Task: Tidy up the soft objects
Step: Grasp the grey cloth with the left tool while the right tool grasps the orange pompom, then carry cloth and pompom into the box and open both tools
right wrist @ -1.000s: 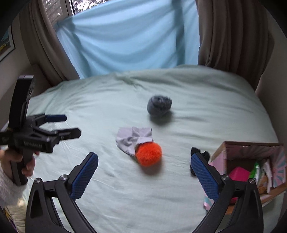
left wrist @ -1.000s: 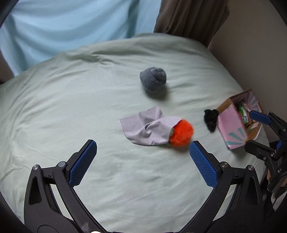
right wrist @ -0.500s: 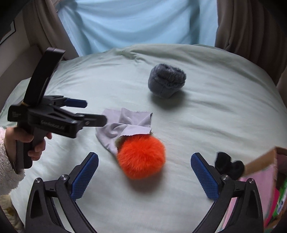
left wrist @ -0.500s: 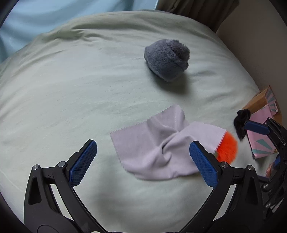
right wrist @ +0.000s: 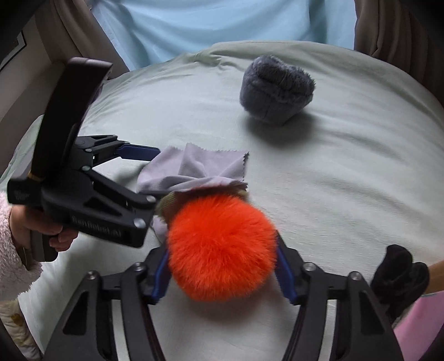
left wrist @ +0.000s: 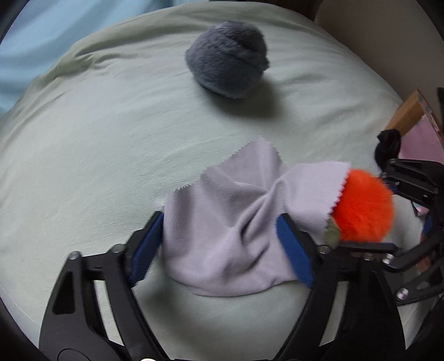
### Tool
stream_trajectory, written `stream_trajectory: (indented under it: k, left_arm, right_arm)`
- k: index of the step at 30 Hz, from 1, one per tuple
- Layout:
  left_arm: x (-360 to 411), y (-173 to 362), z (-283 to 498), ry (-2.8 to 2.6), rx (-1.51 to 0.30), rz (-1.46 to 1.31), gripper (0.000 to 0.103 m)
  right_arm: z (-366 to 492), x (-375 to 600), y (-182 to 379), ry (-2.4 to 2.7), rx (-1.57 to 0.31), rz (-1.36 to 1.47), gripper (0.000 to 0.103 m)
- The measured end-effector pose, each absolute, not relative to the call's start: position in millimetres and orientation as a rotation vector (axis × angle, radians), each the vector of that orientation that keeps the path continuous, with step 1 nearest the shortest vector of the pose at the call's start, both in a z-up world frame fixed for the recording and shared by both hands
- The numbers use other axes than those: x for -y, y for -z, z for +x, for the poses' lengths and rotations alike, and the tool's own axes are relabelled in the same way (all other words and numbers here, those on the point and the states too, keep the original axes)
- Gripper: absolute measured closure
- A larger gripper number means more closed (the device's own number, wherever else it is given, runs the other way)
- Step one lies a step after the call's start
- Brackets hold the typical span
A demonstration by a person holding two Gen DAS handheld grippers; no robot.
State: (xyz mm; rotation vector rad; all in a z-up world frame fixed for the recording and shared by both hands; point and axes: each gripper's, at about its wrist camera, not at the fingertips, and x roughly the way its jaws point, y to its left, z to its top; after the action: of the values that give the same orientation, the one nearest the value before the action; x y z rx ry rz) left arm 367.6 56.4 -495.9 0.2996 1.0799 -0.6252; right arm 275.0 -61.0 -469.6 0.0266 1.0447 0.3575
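**Right wrist view: orange pom-pom between the pads, cloth bracketed by the other tool**

Right wrist view, nearest first: the right gripper [right wrist: 222, 266] has its blue pads pressed against both flanks of the orange pom-pom [right wrist: 220, 247], which fills the gap between them and rests on the pale green bedsheet [right wrist: 347, 172]. Just beside it, the left gripper [left wrist: 224, 244] sits low on the sheet with its jaws spread, one blue pad at each side of the crumpled lilac cloth [left wrist: 236, 219]; whether the pads actually pinch the fabric cannot be told. The cloth's far corner drapes over the pom-pom's top. A black fabric bundle [right wrist: 399, 272] lies to the right, touching a pink box [right wrist: 419, 327]. Farther back, well apart, sits a grey fuzzy hat [right wrist: 276, 93]. Light blue fabric [right wrist: 222, 25] hangs behind.
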Motion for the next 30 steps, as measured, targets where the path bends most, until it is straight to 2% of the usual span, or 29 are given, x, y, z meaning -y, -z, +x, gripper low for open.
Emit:
stream_trajectory:
  k: [1,2,3,4,7,10,19,30]
  left_arm:
    - [-55.9,495.1,366.4,0.631,-1.078,0.305,0.050]
    - [-55.5,494.3,365.3,0.630,-1.077,0.309,0.059]
    - [-56.0,494.5,365.7,0.634,-1.081,0.306,0.073]
    - [-57.0,495.1,366.5,0.640,-1.090,0.294,0.080]
    - [-59.7,492.3,365.7,0.646,-1.091,0.280,0.090]
    - [-58.2,490.0,364.7,0.640,-1.091,0.279,0.095]
    - [-69.6,459.5,354.2,0.615,-1.065,0.229,0.096]
    - [-84.7,381.6,323.1,0.572,-0.993,0.187,0.096]
  right_arm:
    - [275.9,59.3,471.3,-0.364,-1.049,0.029,0.055]
    - [276.4,57.1,473.0,-0.367,-1.051,0.027,0.059]
    - [276.6,55.5,474.1,-0.368,-1.051,0.023,0.062]
    - [277.3,53.0,475.0,-0.368,-1.050,0.021,0.064]
    - [277.3,50.5,475.1,-0.360,-1.046,0.032,0.066]
    - [277.4,50.1,472.9,-0.348,-1.036,0.038,0.067]
    - [270.2,55.2,449.6,-0.315,-1.003,0.043,0.068]
    - [244.0,60.7,387.0,-0.277,-0.935,0.049,0.068]
